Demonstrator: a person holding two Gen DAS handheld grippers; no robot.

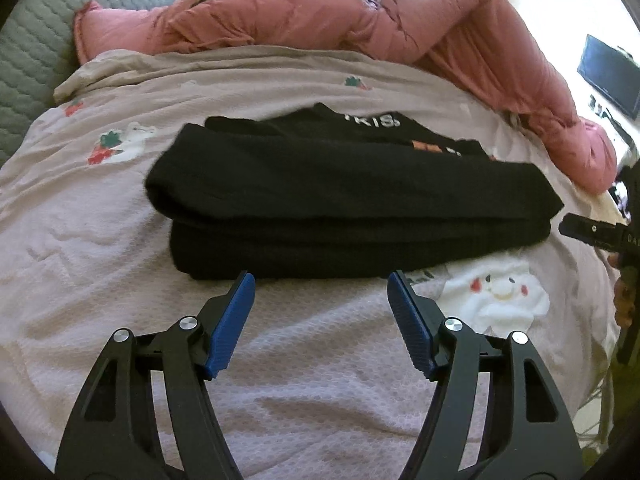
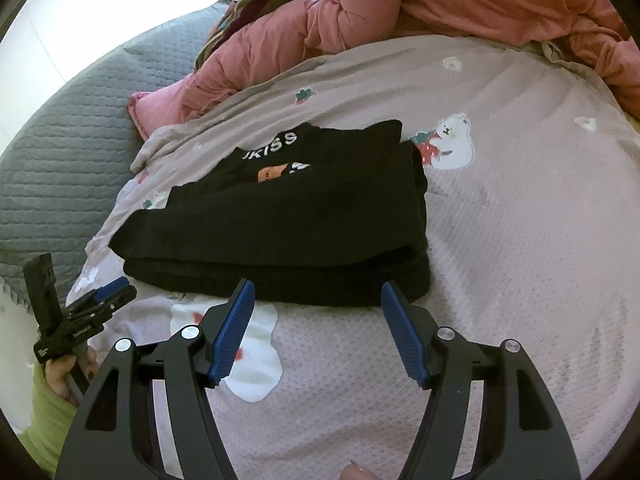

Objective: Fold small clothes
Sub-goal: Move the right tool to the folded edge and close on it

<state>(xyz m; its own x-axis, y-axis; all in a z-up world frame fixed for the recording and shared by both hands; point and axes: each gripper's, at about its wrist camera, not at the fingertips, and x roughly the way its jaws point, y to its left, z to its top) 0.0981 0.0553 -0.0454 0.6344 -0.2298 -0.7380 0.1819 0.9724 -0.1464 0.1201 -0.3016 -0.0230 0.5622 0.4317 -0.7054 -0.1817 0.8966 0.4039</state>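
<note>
Folded black garment (image 2: 280, 216) printed "UKISS", left tool (image 1: 321, 280) released, right tool (image 2: 318, 290) released, both empty

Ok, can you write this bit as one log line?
left gripper: open | right gripper: open | black garment: folded on blanket, ungripped

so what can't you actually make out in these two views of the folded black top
- Print on the black top: in both views the folded layer covers it, leaving only part of the white lettering and an orange patch.
- Underside and inner folds: hidden by the top itself.
- Right gripper in the left wrist view: cut off by the frame edge.
- Screen: too small to read.
</note>
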